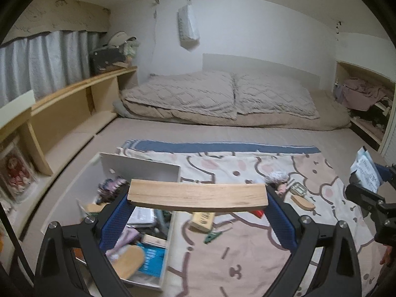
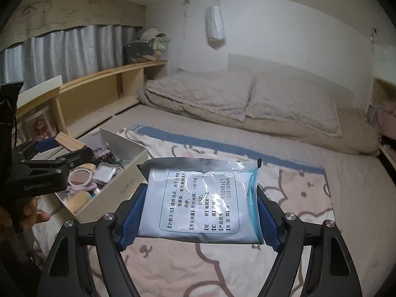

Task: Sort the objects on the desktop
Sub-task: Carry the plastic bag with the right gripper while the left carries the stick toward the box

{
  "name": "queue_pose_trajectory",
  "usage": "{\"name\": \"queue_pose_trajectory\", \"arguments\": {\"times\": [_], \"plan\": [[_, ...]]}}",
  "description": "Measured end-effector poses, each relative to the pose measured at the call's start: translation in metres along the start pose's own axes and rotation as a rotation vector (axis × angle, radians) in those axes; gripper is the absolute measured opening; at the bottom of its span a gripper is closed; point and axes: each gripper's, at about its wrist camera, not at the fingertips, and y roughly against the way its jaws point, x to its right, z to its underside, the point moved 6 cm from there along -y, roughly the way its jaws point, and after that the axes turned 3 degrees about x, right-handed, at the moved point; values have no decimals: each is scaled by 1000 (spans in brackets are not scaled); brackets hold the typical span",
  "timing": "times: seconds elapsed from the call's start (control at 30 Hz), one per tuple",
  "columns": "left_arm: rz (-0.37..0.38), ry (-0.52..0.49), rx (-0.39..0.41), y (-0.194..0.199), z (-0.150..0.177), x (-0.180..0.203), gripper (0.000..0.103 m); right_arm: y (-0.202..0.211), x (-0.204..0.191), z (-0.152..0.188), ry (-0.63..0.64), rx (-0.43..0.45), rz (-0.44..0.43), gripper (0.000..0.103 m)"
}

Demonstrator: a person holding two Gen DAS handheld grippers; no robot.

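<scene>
My left gripper (image 1: 198,198) is shut on a flat wooden block (image 1: 198,196), held crosswise by its two ends above the patterned cloth (image 1: 247,247). From the right wrist view the same left gripper (image 2: 66,148) and wooden block (image 2: 70,143) hang over the white storage box (image 2: 128,170). My right gripper (image 2: 200,198) is shut on a pale blue medicine packet (image 2: 201,198) with printed text, lifted above the cloth (image 2: 297,198). In the left wrist view the right gripper (image 1: 366,180) and packet (image 1: 368,170) appear at the right edge.
The white box (image 1: 138,168) holds several items: a book, wooden pieces, compacts. On the cloth lie a yellowish box (image 1: 203,220), a green clip (image 1: 211,236), a wooden oval piece (image 1: 303,201) and a fluffy item (image 1: 277,176). Bedding (image 1: 217,99) lies behind, wooden shelves (image 1: 74,104) left.
</scene>
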Motion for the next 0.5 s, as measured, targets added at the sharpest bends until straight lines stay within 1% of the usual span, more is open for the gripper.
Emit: {"name": "queue_pose_trajectory", "arguments": {"times": [0.13, 0.27, 0.5], "plan": [[-27, 2, 0, 4, -8, -18, 100, -1, -19, -13, 28, 22, -19, 81], [-58, 11, 30, 10, -21, -40, 100, -6, -35, -24, 38, 20, -39, 81], [-122, 25, 65, 19, -36, -82, 100, -28, -52, -42, -2, 16, -79, 81]]}}
